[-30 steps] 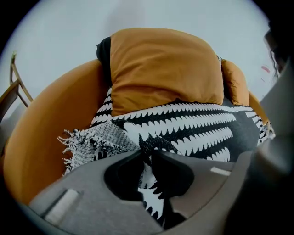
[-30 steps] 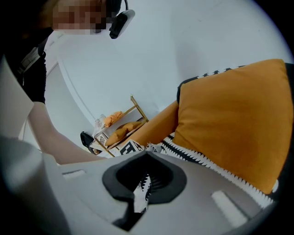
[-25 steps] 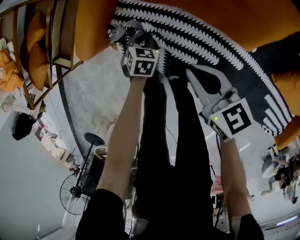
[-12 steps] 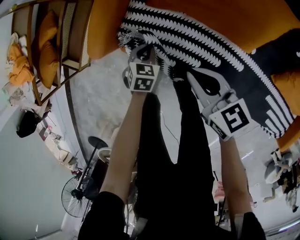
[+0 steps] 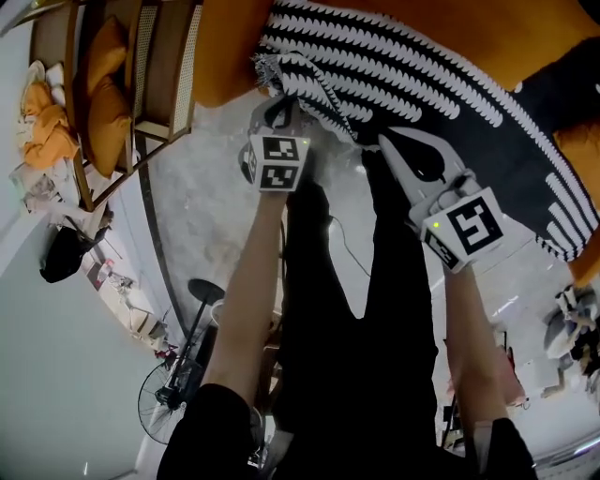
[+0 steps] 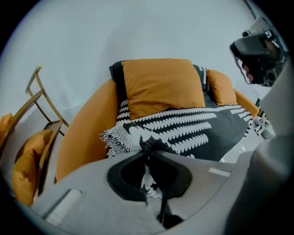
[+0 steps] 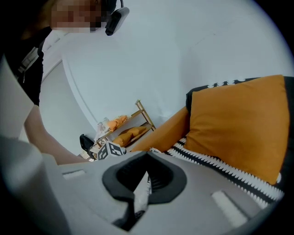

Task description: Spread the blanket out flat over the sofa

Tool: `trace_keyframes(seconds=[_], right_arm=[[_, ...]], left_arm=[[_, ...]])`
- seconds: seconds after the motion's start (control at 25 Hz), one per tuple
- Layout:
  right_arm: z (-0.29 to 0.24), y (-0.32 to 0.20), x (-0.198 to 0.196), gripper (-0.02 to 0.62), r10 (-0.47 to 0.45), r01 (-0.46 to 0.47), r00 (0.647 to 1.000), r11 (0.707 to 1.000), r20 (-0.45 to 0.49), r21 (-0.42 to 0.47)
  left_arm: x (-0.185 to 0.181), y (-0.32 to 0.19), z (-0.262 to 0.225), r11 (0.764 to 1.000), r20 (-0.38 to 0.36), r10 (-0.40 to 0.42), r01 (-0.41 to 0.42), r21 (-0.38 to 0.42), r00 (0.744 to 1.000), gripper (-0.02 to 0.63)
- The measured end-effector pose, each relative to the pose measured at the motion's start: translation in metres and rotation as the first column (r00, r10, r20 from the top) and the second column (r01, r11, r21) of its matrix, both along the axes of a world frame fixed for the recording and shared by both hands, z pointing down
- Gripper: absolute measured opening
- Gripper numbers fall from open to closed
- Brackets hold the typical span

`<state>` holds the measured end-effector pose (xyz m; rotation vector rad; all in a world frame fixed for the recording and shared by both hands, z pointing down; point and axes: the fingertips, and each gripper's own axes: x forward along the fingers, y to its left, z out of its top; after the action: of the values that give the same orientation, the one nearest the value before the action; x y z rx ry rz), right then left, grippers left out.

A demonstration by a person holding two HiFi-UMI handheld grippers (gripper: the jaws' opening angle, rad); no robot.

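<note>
blanket, black with rows of white marks and a fringed edge: draped over the seat of the orange sofa, its near edge hanging off the front above the floor. left claw: pressed together, pinching the fringed corner of the blanket. right claw: pressed together on the blanket's edge, a strip of cloth between its jaws. orange cushion: on the blanket, against the sofa back. wooden chair: beside the sofa, holding pillows.
</note>
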<state>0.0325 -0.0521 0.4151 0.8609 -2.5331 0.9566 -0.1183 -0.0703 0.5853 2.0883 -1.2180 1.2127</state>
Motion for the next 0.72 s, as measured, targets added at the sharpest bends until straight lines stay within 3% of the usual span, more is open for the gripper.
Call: trace_keyframes(seconds=[0.36,0.72], right_arm=[[-0.008,0.04,-0.068,0.003,0.073,-0.073,0.997,0.997,-0.021,0.007],[-0.018,0.08,-0.112,0.003,0.197,-0.195,0.978,0.98,-0.076,0.032]], left_arm=[[-0.073,0.053,-0.013,0.999,-0.022,0.04,-0.04,-0.001,0.999,0.018],[-0.134,0.115,0.007,0.99,-0.043,0.118,-0.12,-0.067,0.992,0.018]])
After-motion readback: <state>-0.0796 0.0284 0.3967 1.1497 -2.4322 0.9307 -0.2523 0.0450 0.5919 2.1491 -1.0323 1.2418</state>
